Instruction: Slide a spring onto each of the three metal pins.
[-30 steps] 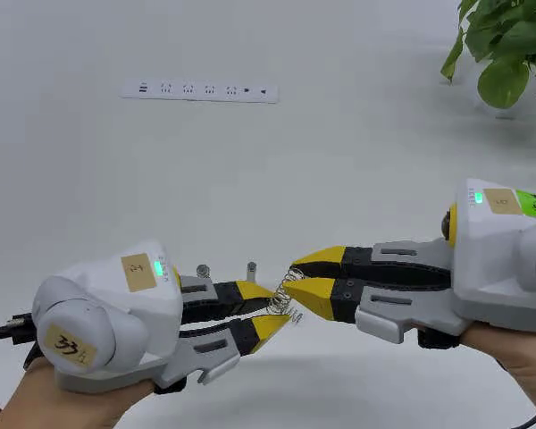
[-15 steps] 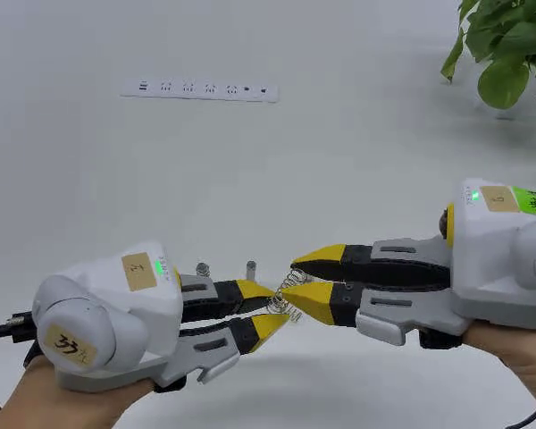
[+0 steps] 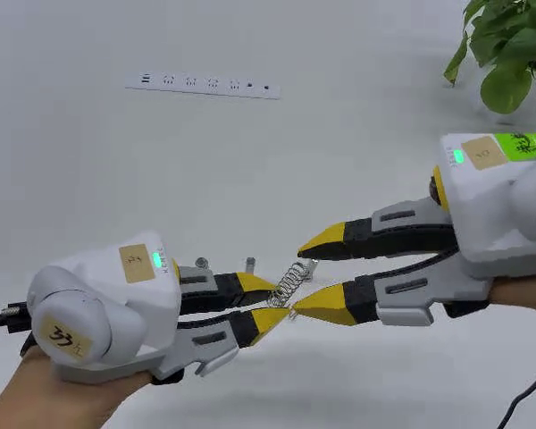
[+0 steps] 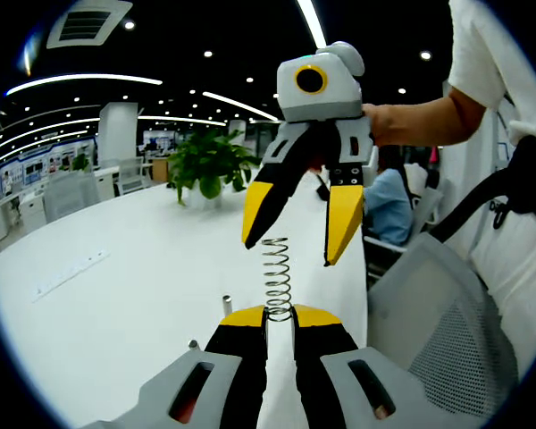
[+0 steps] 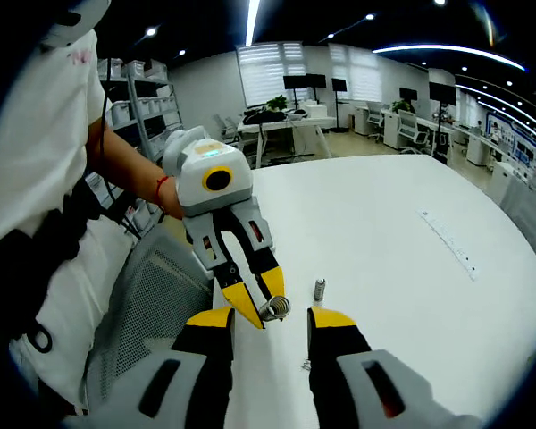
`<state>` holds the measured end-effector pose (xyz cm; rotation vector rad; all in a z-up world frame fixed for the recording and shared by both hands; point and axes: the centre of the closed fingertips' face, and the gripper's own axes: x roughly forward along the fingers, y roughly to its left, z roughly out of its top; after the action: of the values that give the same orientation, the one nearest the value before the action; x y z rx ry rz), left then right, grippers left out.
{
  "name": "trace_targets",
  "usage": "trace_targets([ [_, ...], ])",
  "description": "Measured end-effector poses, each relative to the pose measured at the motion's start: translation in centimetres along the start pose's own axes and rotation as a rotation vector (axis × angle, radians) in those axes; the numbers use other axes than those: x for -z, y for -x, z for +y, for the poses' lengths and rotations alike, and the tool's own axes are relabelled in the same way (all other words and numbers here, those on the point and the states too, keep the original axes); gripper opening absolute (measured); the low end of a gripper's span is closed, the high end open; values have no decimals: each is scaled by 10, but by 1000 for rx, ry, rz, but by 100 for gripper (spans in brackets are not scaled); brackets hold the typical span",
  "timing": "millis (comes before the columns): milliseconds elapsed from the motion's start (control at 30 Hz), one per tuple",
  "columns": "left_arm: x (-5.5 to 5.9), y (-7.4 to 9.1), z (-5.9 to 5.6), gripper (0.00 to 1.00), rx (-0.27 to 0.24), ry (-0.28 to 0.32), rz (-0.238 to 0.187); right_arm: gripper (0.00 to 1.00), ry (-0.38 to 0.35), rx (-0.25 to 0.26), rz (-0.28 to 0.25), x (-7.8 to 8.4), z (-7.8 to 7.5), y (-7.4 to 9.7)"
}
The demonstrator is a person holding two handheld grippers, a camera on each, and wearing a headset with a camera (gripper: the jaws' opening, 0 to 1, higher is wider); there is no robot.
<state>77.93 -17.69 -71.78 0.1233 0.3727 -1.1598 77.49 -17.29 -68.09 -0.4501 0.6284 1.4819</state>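
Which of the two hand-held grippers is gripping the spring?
The left hand-held gripper: its jaws are shut on one end of the spring. The right hand-held gripper is open around the other end.
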Motion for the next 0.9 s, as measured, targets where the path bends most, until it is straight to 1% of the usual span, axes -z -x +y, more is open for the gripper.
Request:
trace_targets([
  [33,0,0,0,10,-1,0,-2,34,39,-14,32,0,0,-1],
  [200,0,1,1,10,-4,3,-12,35,103,-69,105,-6,-2,-4],
  [267,0,2,2,10,-6,4,-16,34,138,-105,143,-4,-5,-7],
  [300,1,3,2,10,-6,4,-18,34,152,-114,156,-3,-6,-8],
  [367,1,3,2,10,-9,6,-23,33,170,-139,181,-3,-4,-11],
  [467,1,4,2,10,-11,7,-30,30,190,-166,216,-3,-3,-16],
  [600,2,5,2,10,-13,7,-34,26,213,-194,249,-4,-1,-20],
  [667,3,6,2,10,-15,8,-37,25,222,-216,264,-5,2,-22],
  [700,3,7,3,10,-16,10,-40,23,231,-230,280,-4,4,-22],
  [800,4,8,3,10,-17,9,-42,21,270,-245,317,-2,4,-24],
  [900,3,9,3,10,-16,8,-46,19,284,-255,333,-2,4,-27],
])
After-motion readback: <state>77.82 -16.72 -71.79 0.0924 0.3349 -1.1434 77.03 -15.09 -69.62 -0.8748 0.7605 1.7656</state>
